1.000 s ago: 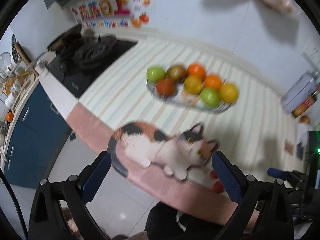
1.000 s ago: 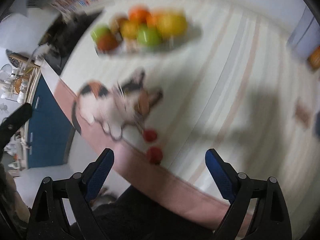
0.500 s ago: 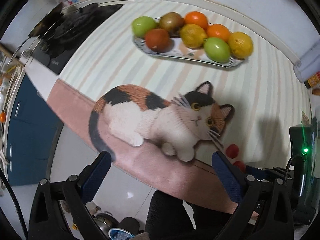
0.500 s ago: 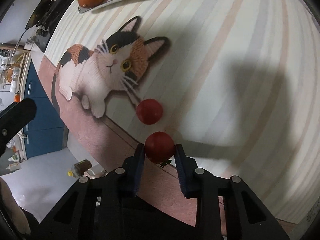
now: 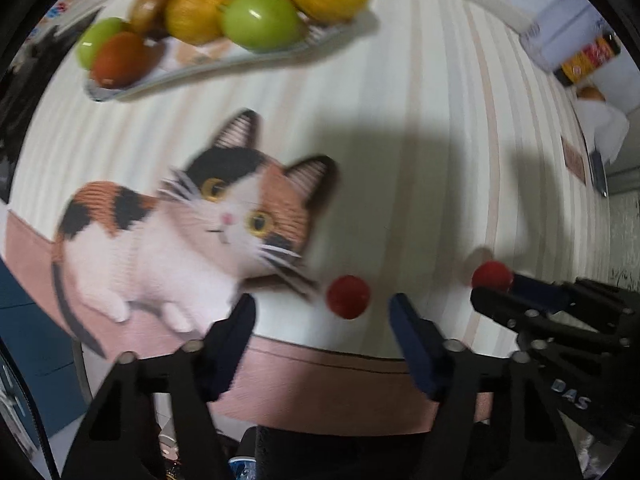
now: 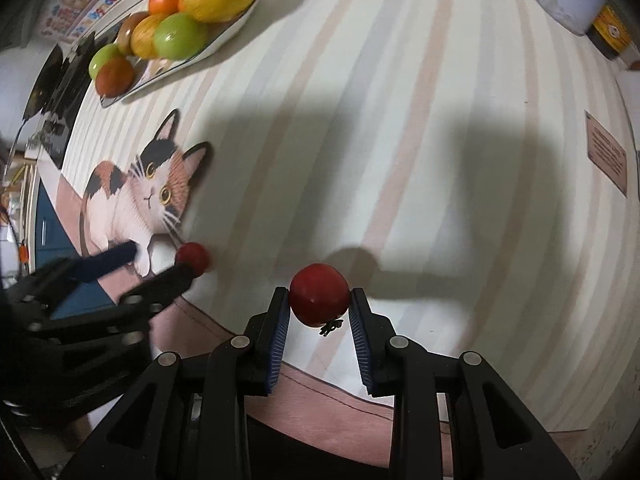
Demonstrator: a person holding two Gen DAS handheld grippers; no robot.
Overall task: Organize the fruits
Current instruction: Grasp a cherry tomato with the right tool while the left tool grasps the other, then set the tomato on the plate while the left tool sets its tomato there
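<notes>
My right gripper (image 6: 319, 312) is shut on a small red tomato (image 6: 319, 294), held just above the striped mat; it also shows in the left wrist view (image 5: 491, 275). A second red tomato (image 5: 348, 296) lies on the mat by the printed cat (image 5: 224, 224). My left gripper (image 5: 322, 314) is open, its fingers on either side of that tomato, just short of it; the right wrist view shows it there too (image 6: 193, 258). A long white plate (image 5: 224, 68) at the back holds several green, orange, yellow and brown fruits.
The mat's pink front edge (image 5: 320, 380) runs along the table edge close to both grippers. A white container (image 6: 568, 0) and a dark jar (image 6: 610, 34) stand at the back right. A stove (image 6: 56, 80) is at the far left.
My right gripper, shut on its tomato half a second ago, has lifted it off the mat. My left gripper has moved down and right and narrowed around the second tomato.
</notes>
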